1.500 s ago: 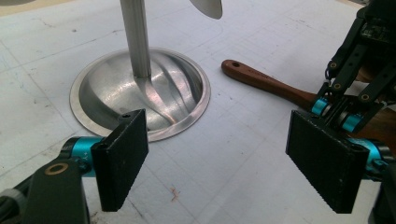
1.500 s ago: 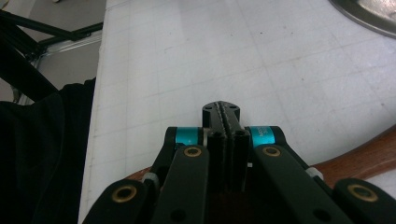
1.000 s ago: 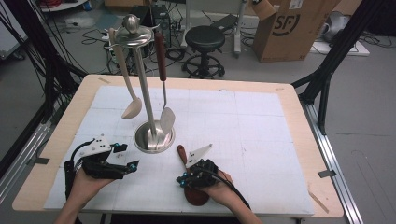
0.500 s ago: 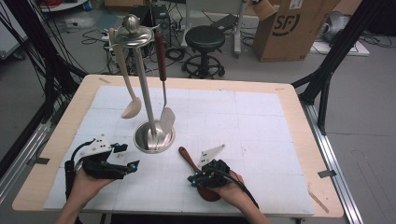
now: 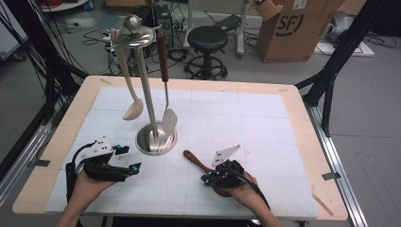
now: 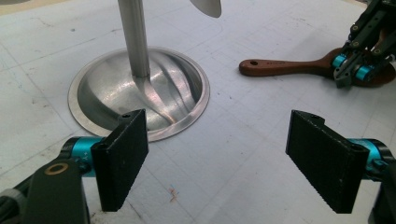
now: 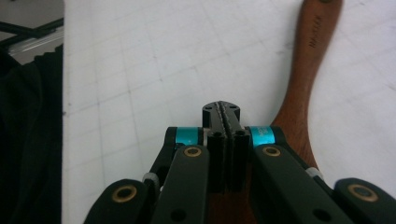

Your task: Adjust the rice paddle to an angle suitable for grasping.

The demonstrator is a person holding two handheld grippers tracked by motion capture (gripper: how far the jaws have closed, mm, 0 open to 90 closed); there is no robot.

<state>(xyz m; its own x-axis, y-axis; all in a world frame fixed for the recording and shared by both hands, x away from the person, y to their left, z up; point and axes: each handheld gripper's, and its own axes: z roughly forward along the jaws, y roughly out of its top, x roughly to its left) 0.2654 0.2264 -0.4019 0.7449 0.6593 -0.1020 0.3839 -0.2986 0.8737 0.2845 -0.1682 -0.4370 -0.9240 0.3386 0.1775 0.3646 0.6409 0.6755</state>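
Two grippers over the white mat, one wooden spoon beside the steel stand.

I hold my right gripper [image 5: 206, 180] with jaws pressed together on nothing, just above the wooden spoon [image 5: 196, 159], whose bowl lies under it on the mat [image 5: 265, 127]. My left gripper [image 5: 131, 160] rests with jaws wide apart, near the stand's base [image 6: 137, 95].

surface: wooden table [image 5: 302, 101], frame centre | cover: white gridded mat [image 5: 265, 127] over most of it | on mat: steel stand base [image 5: 156, 140] centre-left; wooden spoon [image 5: 195, 159] lower centre
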